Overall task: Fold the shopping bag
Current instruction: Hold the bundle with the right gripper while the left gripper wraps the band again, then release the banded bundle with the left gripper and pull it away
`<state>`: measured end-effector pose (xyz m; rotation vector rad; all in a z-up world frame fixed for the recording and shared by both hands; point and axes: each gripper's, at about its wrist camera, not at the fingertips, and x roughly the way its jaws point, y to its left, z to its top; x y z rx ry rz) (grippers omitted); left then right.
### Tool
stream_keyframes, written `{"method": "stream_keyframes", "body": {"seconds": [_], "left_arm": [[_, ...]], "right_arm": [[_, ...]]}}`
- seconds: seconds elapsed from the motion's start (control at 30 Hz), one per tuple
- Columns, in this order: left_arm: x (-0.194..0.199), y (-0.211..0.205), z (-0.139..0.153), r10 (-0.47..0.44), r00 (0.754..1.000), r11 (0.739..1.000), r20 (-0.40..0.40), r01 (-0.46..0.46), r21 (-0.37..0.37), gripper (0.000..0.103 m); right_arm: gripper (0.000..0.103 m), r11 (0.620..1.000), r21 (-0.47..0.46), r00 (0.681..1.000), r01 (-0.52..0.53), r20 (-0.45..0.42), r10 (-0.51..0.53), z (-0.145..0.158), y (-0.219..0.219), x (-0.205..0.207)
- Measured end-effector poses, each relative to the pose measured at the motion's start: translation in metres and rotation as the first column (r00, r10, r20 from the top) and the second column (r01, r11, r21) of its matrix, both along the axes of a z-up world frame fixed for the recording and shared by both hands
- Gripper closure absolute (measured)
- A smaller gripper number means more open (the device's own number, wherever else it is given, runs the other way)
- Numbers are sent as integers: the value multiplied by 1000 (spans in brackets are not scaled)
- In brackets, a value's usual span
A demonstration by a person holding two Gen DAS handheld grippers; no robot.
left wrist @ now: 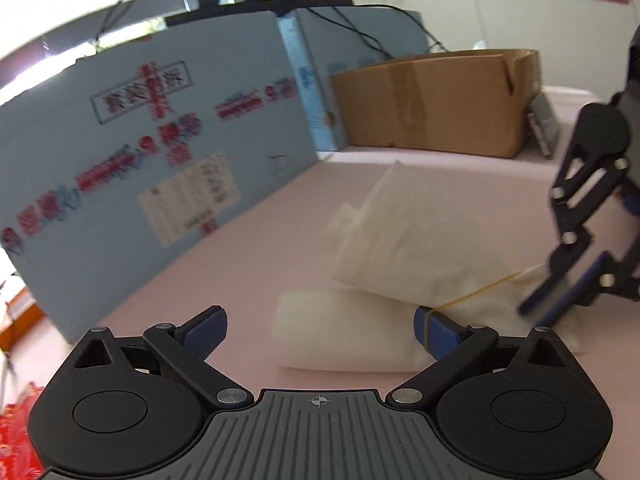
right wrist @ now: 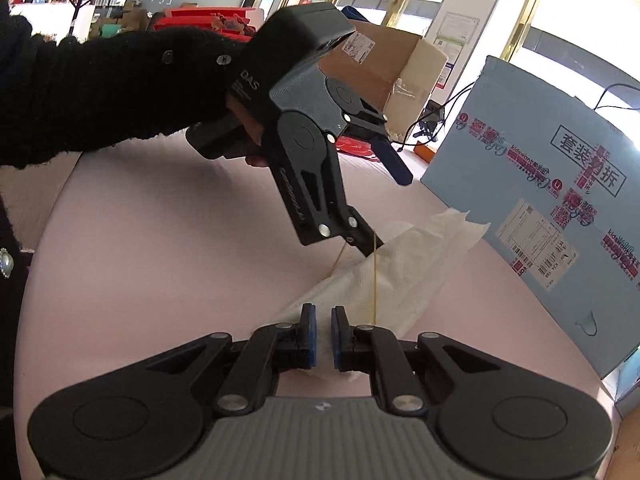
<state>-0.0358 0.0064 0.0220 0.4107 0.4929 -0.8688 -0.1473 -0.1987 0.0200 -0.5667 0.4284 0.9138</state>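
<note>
The white shopping bag (left wrist: 400,248) is rolled into a long bundle on the pink table; it also shows in the right wrist view (right wrist: 404,264). A yellow rubber band (left wrist: 480,288) is stretched between the two grippers. It loops round the right finger of my left gripper (left wrist: 320,330), which is open wide, and runs to my right gripper (left wrist: 560,296) near the bundle's end. In the right wrist view the band (right wrist: 374,280) runs from the left gripper's finger down past my right gripper (right wrist: 324,336), whose fingers are nearly closed on the end of the bag.
A large light-blue printed box (left wrist: 152,140) stands along the table's far side, also in the right wrist view (right wrist: 540,208). A brown cardboard box (left wrist: 432,100) sits behind the bag. A black-sleeved arm (right wrist: 100,92) holds the left gripper.
</note>
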Motion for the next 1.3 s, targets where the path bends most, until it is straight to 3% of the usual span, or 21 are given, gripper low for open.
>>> {"method": "stream_keyframes", "body": {"seconds": [0.07, 0.13, 0.17, 0.23, 0.33, 0.4, 0.43, 0.67, 0.7, 0.73, 0.83, 1.0, 1.13, 1.3], "left_arm": [[7, 24, 11, 104, 994, 993, -27, -106, -59, 3], [3, 36, 23, 207, 978, 974, -5, -206, -98, 3], [-7, 35, 31, 214, 976, 972, 45, -208, -110, 3], [-35, 15, 41, 124, 976, 990, 180, -110, -87, 2], [-70, -34, 32, -54, 940, 992, 336, 13, 122, 1], [-84, -61, 16, -165, 903, 956, 396, 47, 291, 1], [-87, -67, 10, -189, 895, 943, 405, 50, 330, 1], [-82, -78, 2, -197, 909, 924, 367, 47, 380, 1], [-80, -82, 0, -190, 912, 919, 364, 35, 393, 1], [-80, -85, -1, -191, 912, 914, 363, 30, 406, 0], [-71, -96, 1, -187, 907, 899, 377, 3, 439, 0], [-43, -111, 7, -171, 933, 934, 316, 51, 355, 0], [-17, -121, 7, -162, 963, 956, 216, 99, 275, 0], [27, -105, -2, -7, 995, 986, 95, -9, 168, 0]], "right_arm": [[92, 1000, 1, 1000, 1, -4, -1, 1, 0, 1], [92, 1000, 3, 1000, 0, -4, 0, 1, 1, 1], [92, 1000, 5, 1000, 0, -6, 0, 1, 1, 1], [92, 1000, 14, 1000, -1, -12, 1, 2, 1, 3], [91, 1000, 17, 1000, 2, -7, -2, 2, 2, 2], [90, 1000, 15, 1000, 1, -7, -1, 8, 1, -1], [86, 1000, 15, 1000, -4, -19, 4, 11, -1, -2], [69, 997, 65, 992, 40, -122, -32, 15, -23, 4], [59, 997, 67, 989, 39, -142, -29, 12, -21, 7], [57, 998, 51, 989, 29, -150, -21, 10, -19, 5], [57, 999, 41, 989, 27, -150, -21, 9, -16, 5], [57, 1000, 26, 989, 17, -146, -13, 9, -18, 4], [56, 1000, 20, 991, 2, -133, 1, 10, -17, 5], [56, 1000, -4, 993, -25, -118, 24, 12, -14, 8]]}}
